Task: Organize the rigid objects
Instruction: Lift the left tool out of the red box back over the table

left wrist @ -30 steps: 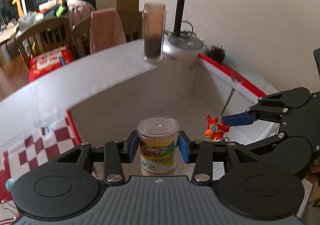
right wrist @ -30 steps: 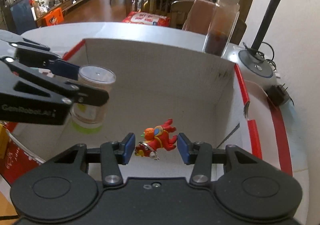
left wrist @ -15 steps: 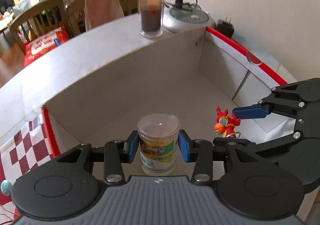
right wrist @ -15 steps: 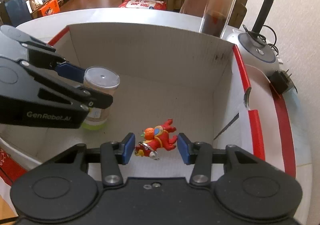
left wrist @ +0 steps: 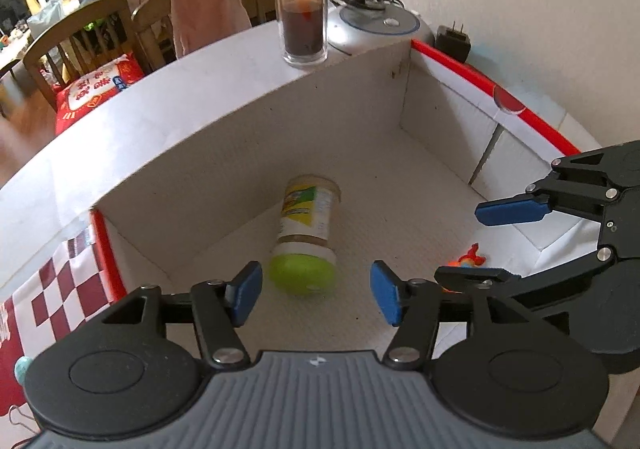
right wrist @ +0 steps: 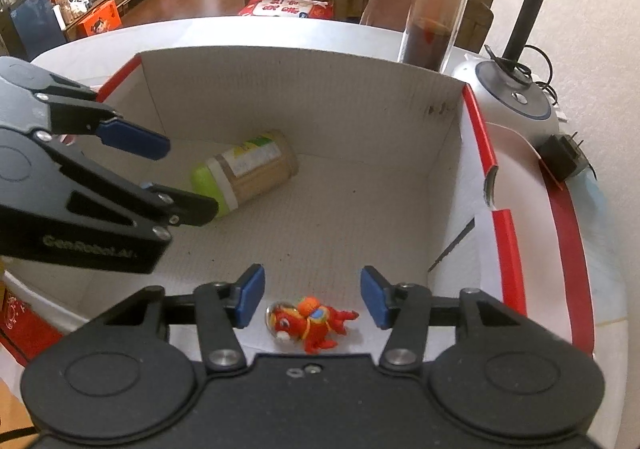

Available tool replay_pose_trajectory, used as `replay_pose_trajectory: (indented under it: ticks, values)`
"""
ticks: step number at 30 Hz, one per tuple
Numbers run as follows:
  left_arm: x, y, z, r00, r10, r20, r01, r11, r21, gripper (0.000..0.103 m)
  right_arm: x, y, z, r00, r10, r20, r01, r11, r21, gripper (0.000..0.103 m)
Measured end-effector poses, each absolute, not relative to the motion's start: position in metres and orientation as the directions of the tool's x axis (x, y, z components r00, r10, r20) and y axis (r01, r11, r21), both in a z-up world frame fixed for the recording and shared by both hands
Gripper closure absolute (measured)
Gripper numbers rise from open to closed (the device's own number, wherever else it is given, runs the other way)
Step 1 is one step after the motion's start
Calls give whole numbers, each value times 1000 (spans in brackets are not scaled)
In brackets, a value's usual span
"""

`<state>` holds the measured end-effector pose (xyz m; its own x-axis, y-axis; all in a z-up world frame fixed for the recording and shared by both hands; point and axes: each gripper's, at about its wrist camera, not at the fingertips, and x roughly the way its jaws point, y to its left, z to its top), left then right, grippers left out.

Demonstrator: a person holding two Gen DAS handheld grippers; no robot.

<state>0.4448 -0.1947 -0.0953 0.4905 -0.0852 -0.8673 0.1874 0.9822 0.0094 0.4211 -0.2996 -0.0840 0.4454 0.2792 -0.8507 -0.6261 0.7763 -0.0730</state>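
left wrist view: the left hand-held gripper (left wrist: 316,295) now has its blue pads spread wide with nothing between them; half a second ago they were clamped on the jar (left wrist: 308,233), held upright. the jar now lies on its side on the floor of the box (left wrist: 224,153), straight ahead of the pads and just below them, green lid toward the camera, base pointing at the far wall. it looks blurred at the lid, so it may not have settled. to the right, the right hand-held gripper (left wrist: 476,245) reaches in over the box, and a sliver of the red toy (left wrist: 472,258) shows between its fingers. a tall glass jar (left wrist: 302,9) stands on the bench beyond the far wall.

right wrist view: the right hand-held gripper (right wrist: 312,297) is also spread apart; the toy (right wrist: 310,323), which sat gripped between the pads a moment ago, now lies on the box floor just under and between them, touching neither. to the left and ahead, the left hand-held gripper (right wrist: 180,177) hangs open above the jar (right wrist: 248,169), which lies tipped with its lid nearest that gripper.

judgement: both things were let go together and both are inside the box, so this pair of placements looks done. the jar landed lying down, not standing; if tidy standing is wanted it would need a regrasp, and a round jar on its side may roll. otherwise the next move is for both grippers to lift clear of the walls.
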Motion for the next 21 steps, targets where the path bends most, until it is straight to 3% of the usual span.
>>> replay_pose_trajectory:
  ticks: [21]
  values:
    - [367,-148,-38,641,-120,-758,137,990,-40,44,366,-286,-31,543,318,-778,-583,809,-76,28]
